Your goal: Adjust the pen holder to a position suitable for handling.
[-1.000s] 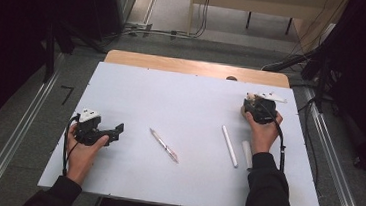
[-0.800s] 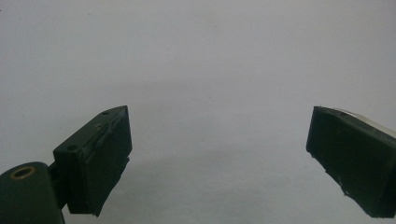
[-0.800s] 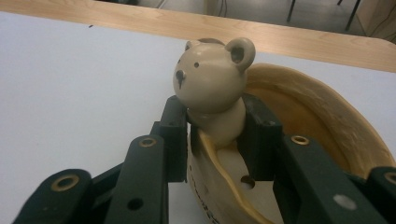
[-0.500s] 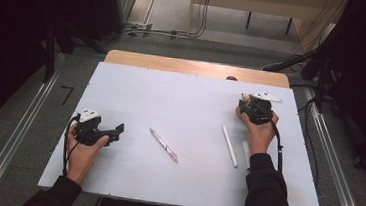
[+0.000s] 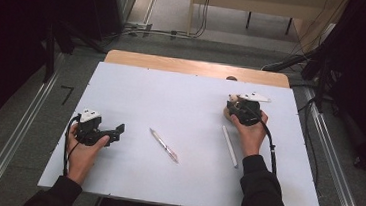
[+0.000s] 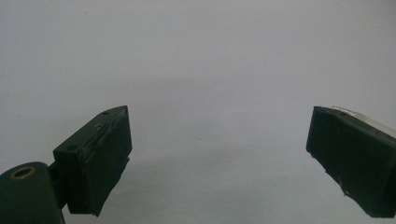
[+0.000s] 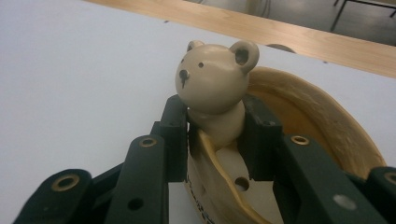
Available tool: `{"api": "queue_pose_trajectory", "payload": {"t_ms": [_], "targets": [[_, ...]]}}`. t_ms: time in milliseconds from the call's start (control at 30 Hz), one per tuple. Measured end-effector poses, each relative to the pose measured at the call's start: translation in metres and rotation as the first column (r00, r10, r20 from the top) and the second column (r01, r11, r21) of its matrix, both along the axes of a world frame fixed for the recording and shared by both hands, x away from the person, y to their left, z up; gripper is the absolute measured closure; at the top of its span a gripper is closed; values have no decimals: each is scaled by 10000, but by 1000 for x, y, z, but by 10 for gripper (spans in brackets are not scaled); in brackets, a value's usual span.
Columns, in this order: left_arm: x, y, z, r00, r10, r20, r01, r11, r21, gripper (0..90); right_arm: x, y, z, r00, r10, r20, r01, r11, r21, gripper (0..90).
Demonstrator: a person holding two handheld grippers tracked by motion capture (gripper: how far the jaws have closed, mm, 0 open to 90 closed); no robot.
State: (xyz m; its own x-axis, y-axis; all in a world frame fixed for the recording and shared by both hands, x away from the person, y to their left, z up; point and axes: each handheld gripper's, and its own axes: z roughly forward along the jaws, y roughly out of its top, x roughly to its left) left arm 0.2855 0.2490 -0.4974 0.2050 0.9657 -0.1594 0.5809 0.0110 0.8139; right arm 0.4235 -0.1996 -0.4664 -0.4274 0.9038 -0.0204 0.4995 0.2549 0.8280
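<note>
The bear-shaped holder [image 7: 215, 100] sits at about two o'clock on the white table [image 5: 171, 97], and my right gripper [image 5: 240, 109] has its jaws closed on the bear's neck; to carry it well I keep that grip steady and the piece upright, clear of the white pen [image 5: 229, 146]. My left gripper [image 5: 110, 133] rests at eight o'clock, jaws wide and empty. Compared with a second ago, the right hand and holder have slid leftward toward the centre, while the clear pen [image 5: 163, 145] lies unmoved.

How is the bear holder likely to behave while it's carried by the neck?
The bear holder looks rigid and glossy, so probably stiff and a little slippery. The right gripper clamps only its narrow neck, so the wide shell behind may make it tilt. It seems ceramic-like, likely fragile if dropped.
</note>
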Motion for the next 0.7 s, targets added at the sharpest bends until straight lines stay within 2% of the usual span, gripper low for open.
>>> {"api": "queue_pose_trajectory", "payload": {"t_ms": [267,333,467,500,533,700], "targets": [[0,0,0,10000,-38,-5,38,10000,5,79,-10,36,0,9950,1001,-15,-1001,9946,-281,635],[0,1,0,10000,-50,-14,50,10000,5,79,-11,40,0,9940,1092,-36,-1093,9935,-307,635],[-1,1,0,10000,-52,2,52,10000,4,80,-19,57,0,9858,1678,-69,-1680,9847,-462,635],[0,1,0,10000,-54,-4,54,10000,7,80,-19,57,0,9858,1678,-69,-1680,9847,-462,635],[0,0,0,10000,-58,-6,58,10000,2,79,-23,64,0,9819,1892,-68,-1893,9805,-534,635],[-1,0,0,10000,-76,8,76,10000,23,79,-30,77,-1,9751,2217,-54,-2216,9732,-618,635]]}}
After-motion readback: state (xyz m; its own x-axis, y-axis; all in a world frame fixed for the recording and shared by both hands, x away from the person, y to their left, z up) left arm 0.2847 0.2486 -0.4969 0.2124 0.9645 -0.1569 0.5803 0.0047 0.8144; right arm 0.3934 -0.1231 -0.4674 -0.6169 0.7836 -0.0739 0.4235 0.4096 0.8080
